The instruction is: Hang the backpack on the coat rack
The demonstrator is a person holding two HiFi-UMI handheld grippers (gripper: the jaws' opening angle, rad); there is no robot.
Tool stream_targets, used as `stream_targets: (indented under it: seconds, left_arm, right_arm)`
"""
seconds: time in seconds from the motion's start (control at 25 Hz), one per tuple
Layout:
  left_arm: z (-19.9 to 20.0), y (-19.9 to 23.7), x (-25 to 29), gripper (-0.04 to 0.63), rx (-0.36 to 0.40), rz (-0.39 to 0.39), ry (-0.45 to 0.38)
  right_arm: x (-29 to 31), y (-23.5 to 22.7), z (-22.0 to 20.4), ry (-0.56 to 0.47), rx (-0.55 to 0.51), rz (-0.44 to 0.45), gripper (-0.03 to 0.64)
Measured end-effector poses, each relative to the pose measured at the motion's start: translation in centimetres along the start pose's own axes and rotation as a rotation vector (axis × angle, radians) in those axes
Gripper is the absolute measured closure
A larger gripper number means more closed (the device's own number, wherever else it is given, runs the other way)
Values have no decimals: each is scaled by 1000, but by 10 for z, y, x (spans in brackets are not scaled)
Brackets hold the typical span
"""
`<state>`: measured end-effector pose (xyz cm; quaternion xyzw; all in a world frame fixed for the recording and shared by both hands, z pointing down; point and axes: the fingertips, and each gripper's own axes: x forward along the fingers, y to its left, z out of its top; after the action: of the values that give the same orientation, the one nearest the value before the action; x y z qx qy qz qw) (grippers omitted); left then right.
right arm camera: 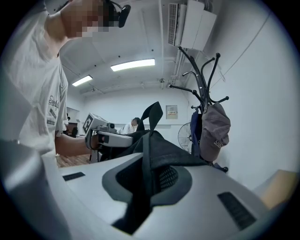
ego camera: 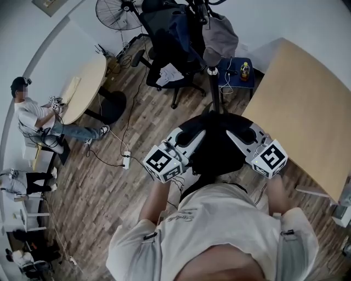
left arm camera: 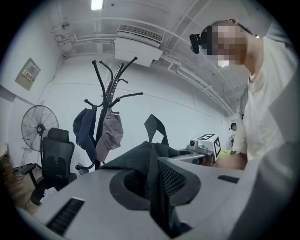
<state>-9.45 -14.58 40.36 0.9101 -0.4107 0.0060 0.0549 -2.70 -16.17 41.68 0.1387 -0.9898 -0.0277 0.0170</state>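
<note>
A black backpack (ego camera: pixel 215 147) hangs between my two grippers, just in front of the person's chest. My left gripper (ego camera: pixel 193 144) is shut on its fabric (left arm camera: pixel 151 164). My right gripper (ego camera: pixel 240 141) is shut on the other side (right arm camera: pixel 154 152). The bag's top loop (left arm camera: pixel 155 126) stands up between them and also shows in the right gripper view as a loop (right arm camera: pixel 153 114). The black coat rack (left arm camera: pixel 107 89) stands ahead with bare upper hooks; its pole (ego camera: pixel 211 82) is just beyond the bag. A blue cap (left arm camera: pixel 83 129) and a grey cap (left arm camera: pixel 111 132) hang on it.
A black office chair (ego camera: pixel 167 44) with clothes on it stands left of the rack, a floor fan (ego camera: pixel 118 12) behind it. A wooden table (ego camera: pixel 307 110) lies to the right, a round table (ego camera: pixel 85 88) with a seated person (ego camera: pixel 38 118) at left. Cables and a power strip (ego camera: pixel 126 160) lie on the floor.
</note>
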Motion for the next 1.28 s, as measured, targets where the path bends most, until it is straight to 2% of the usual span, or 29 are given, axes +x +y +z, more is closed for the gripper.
stream_targets:
  seconds: [0.28,0.44,0.64,0.88,1.04,1.28]
  left_arm:
    - [25,42,15,549,-15,-99,-4]
    - [39,68,28,549,6,-158,-3]
    - [69,87,49,550,77,-199,-23]
    - [108,100,67,549,94,-249,-62]
    - [128,111,82,549,100,-257,-90]
    - [149,124,97,549,82,-199,-125]
  right_arm:
    - [30,-32,20,15,-31,-45,586]
    - [46,-55,29,-5,-51,-93,586]
    - [56,-82,53,-31,-67,-160,586]
    - [61,-107,87,-47,-100,-198,586]
    - [65,-128,104,-48,-138,-196,586]
    - [74,-152,123,-45,-186,-165,586]
